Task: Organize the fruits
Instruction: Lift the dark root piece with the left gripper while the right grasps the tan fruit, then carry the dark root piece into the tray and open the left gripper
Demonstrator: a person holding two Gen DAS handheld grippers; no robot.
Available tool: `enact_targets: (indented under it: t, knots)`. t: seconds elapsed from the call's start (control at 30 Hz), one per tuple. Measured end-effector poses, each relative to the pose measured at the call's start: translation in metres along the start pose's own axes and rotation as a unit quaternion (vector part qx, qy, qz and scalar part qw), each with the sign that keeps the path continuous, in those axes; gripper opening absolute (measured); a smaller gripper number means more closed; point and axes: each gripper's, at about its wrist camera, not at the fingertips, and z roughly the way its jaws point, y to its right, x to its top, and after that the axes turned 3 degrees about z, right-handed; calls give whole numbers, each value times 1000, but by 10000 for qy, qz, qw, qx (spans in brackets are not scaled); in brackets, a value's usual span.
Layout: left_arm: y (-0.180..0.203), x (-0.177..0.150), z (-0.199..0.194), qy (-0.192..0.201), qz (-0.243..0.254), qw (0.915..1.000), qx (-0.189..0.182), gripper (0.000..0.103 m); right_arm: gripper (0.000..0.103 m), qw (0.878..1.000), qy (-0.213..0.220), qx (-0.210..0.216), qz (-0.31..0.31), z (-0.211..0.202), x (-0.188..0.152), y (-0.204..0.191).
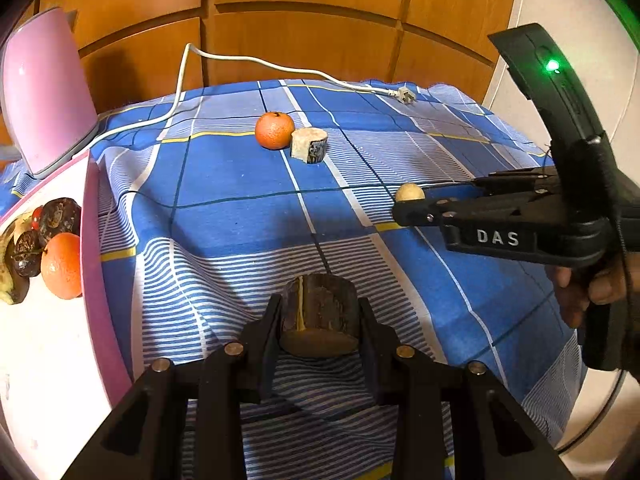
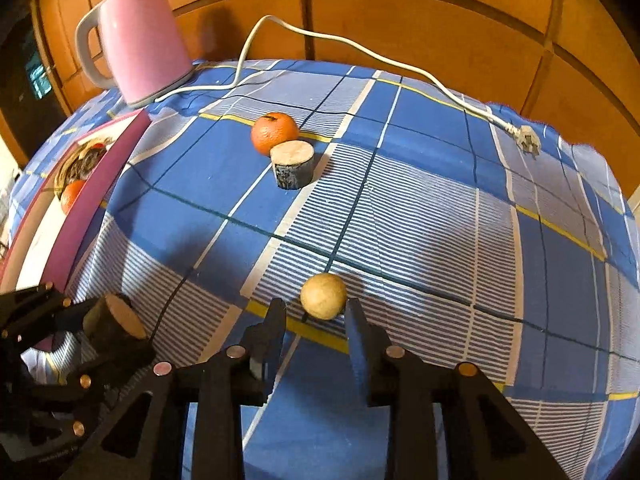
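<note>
My left gripper (image 1: 319, 312) is shut on a dark cut fruit chunk (image 1: 320, 320) just above the cloth; it also shows in the right wrist view (image 2: 116, 320). My right gripper (image 2: 316, 312) is open, its fingertips just short of a small tan round fruit (image 2: 323, 295), which also shows in the left wrist view (image 1: 409, 192). An orange (image 2: 274, 132) and a pale cut chunk (image 2: 292, 164) sit together farther back. A white tray with a pink rim (image 1: 94, 240) at the left holds another orange (image 1: 62, 266) and dark fruits (image 1: 58, 216).
A pink kettle (image 2: 140, 40) stands at the back left, its white cord and plug (image 2: 527, 140) trailing across the blue checked tablecloth (image 2: 440, 220). Wooden cabinet doors (image 1: 304, 20) stand behind the table.
</note>
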Motion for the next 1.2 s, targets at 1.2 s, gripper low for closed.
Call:
enact_targets:
  t: [1.2]
  knots:
    - [-172, -15, -111, 442, -2328, 9685, 763, 35, 24, 9974, 619, -212, 291, 1, -19, -5]
